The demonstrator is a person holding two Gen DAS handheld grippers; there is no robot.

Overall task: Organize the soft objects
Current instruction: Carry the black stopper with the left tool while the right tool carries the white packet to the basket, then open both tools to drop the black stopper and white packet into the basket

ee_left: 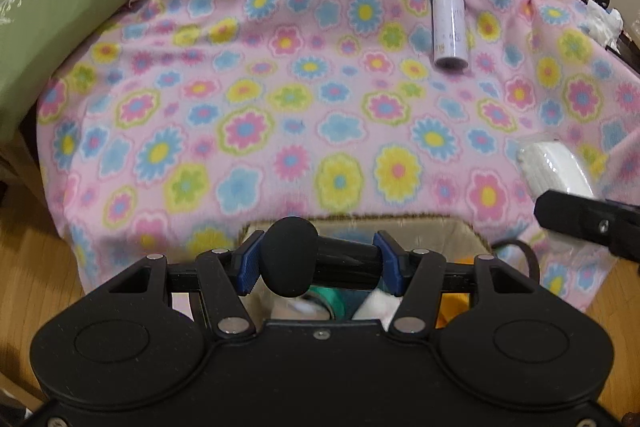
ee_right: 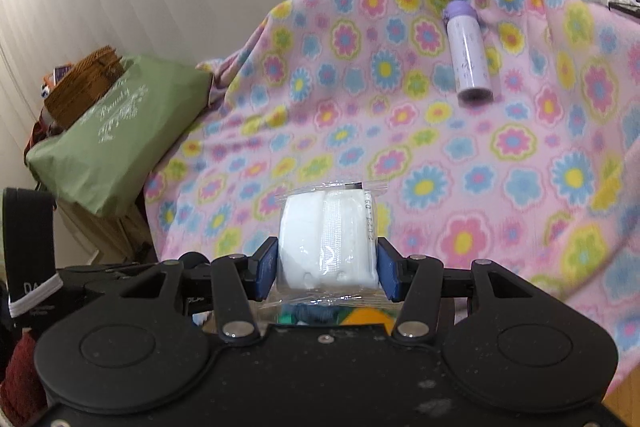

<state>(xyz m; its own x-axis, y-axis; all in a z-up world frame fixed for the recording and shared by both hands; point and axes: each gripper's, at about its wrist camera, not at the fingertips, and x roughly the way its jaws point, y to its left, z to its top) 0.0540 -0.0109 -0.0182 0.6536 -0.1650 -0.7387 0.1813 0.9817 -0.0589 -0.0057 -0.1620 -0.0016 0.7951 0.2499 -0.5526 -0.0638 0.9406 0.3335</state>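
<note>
Blue rubber pads on the left gripper [ee_left: 318, 265] pinch a black foam-headed object [ee_left: 289, 255], round head at the 9 o'clock pad and dark shaft running across to the 3 o'clock pad; what it is exactly cannot be told. The right gripper [ee_right: 327, 269] has its own blue pads pressed into both flanks of a white soft pack [ee_right: 328, 239] sealed in clear film, which bulges a little above the grip. Directly under both grippers, at 6 o'clock, sits an open fabric-lined bin [ee_left: 448, 227] already holding teal, white and orange soft things, so the step in hand looks like dropping these two items in. To do it well, I would bring each load over the opening, not its rim, lower it close to the contents, and release one hand at a time so the grippers, near each other here, do not collide. The slick film may slip, so the squeeze should hold until the pack is low. Beyond, the flowered pink blanket [ee_left: 304, 99] covers the surface, with a lavender-capped bottle [ee_left: 450, 23] lying toward 1 o'clock; it is hard, so probably not for the bin. A green cushion [ee_left: 44, 27] rests at 10 o'clock.
</note>
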